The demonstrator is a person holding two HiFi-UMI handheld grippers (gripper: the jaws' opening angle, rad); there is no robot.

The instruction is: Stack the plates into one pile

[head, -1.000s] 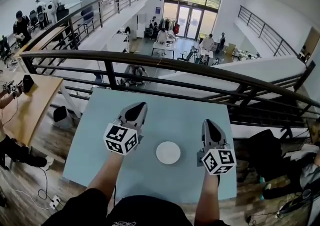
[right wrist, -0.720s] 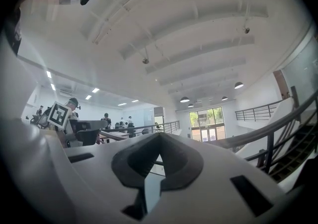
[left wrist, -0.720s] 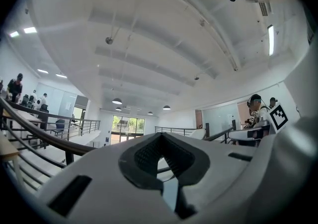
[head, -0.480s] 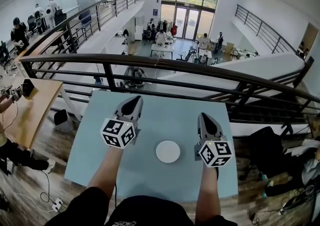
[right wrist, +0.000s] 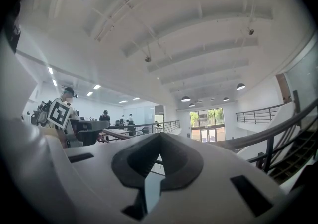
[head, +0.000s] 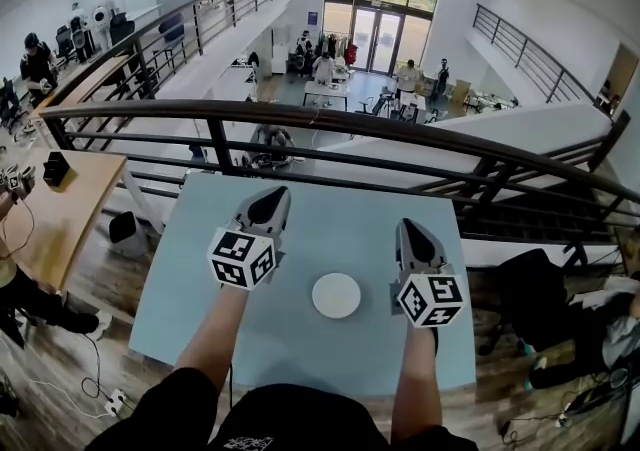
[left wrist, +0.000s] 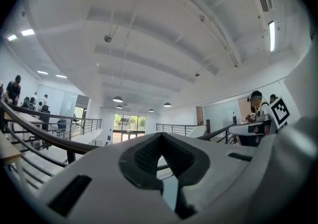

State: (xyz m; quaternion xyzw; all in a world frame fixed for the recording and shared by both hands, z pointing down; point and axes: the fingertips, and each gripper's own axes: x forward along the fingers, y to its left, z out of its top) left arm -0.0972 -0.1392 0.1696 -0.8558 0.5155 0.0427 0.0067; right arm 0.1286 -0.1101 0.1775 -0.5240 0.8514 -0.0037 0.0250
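One round white pile of plates (head: 336, 295) lies on the pale blue table (head: 330, 214), between my two hands and a little nearer than the fingertips. My left gripper (head: 272, 201) hovers to its left, pointing away from me, jaws shut with nothing in them. To the right of the plates my right gripper (head: 411, 234) is held the same way, shut and empty. In the left gripper view the left gripper (left wrist: 160, 141) shows closed jaws against the hall ceiling. The right gripper view shows the right gripper (right wrist: 160, 142) closed too. No plate appears in either gripper view.
A dark metal railing (head: 330, 124) runs just beyond the table's far edge, over a drop to a lower floor. A wooden desk (head: 50, 209) stands at the left. A dark bag (head: 525, 304) lies on the floor to the right of the table.
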